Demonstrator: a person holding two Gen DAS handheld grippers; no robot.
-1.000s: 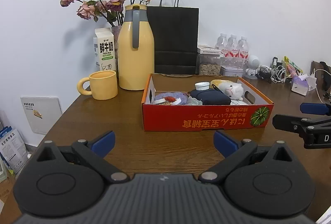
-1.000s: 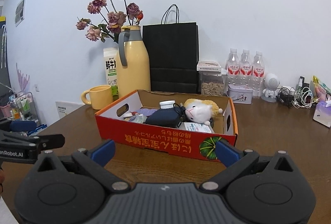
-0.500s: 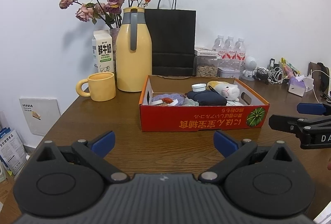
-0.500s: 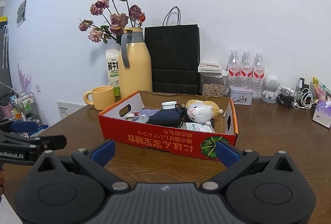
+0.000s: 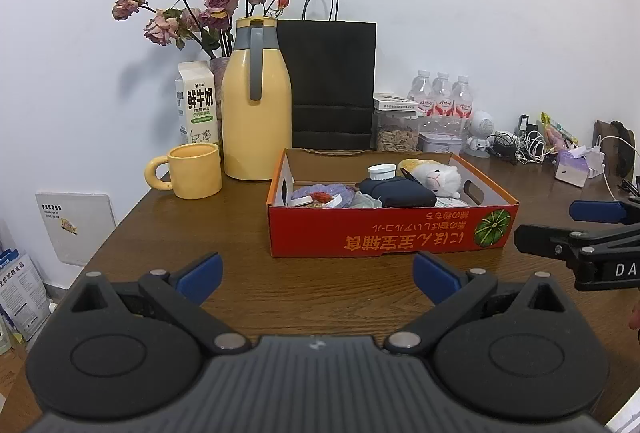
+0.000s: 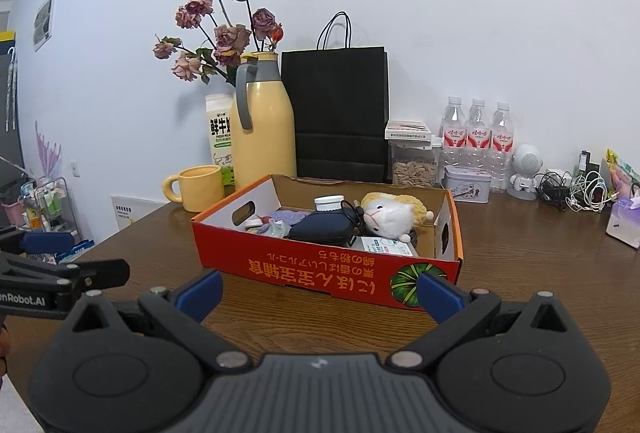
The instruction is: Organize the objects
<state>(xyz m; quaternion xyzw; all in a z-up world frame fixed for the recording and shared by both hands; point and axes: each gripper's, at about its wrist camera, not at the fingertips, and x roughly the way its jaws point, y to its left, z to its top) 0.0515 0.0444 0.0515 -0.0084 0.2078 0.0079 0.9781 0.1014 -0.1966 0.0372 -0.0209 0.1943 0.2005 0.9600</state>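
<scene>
While both spread wide, each hand-held gripper (image 5: 316, 273) (image 6: 318, 293) faces the box (image 5: 390, 233).

bare table (image 5: 240, 233) before red box (image 5: 392, 229), thermos (image 5: 256, 113) behind

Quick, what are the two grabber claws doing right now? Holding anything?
Left gripper: open, holding nothing, above the brown wooden table.
Right gripper: open, holding nothing.

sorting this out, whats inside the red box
A plush sheep, a dark pouch with a white-capped jar behind it, a purple cloth, a white packet and small bits by the left wall. Whatever lies under these is hidden in the red box.
</scene>
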